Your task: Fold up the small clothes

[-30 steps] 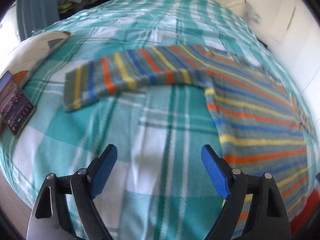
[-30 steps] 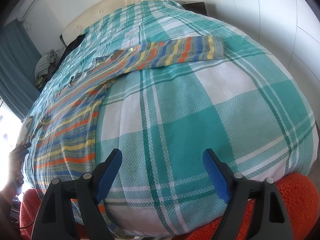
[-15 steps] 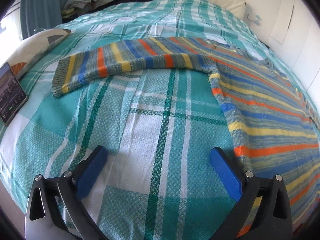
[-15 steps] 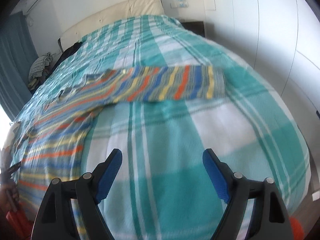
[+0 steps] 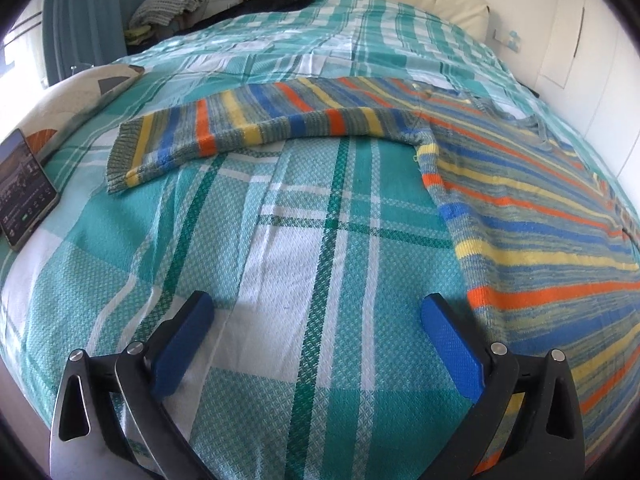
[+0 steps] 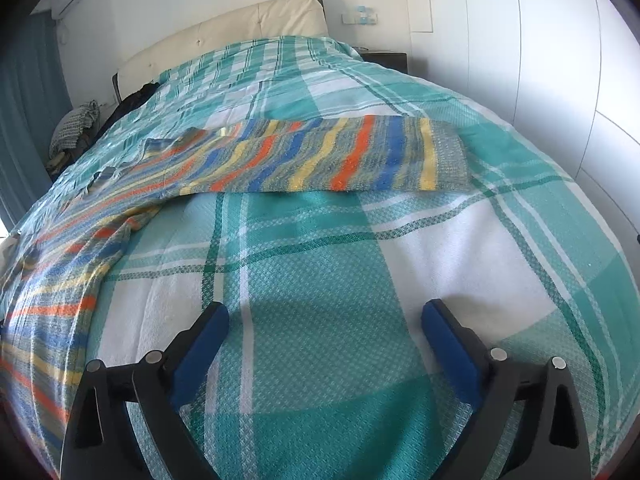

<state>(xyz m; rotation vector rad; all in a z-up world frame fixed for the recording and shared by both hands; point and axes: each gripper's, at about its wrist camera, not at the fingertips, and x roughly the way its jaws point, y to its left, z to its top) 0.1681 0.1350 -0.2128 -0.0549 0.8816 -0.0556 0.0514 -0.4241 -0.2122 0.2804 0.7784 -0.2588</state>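
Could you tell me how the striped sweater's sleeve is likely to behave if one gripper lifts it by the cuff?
The striped sweater looks like soft knit lying limp on the plaid bedspread, so its sleeve would probably droop and trail. Its ribbed cuff seems thick enough to pinch securely. It likely drags rather than slides cleanly.

Counts: 1 striped knit sweater (image 5: 532, 184), 2 sleeves spread flat. 1 bed (image 5: 304, 248) with 1 plaid cover. 1 phone (image 5: 24, 192) at bed's left edge, 1 patterned cushion (image 5: 68, 96) beside it. 1 dark garment (image 5: 260, 4) near headboard. 2 grippers: left gripper (image 5: 316, 320), right gripper (image 6: 324, 324).
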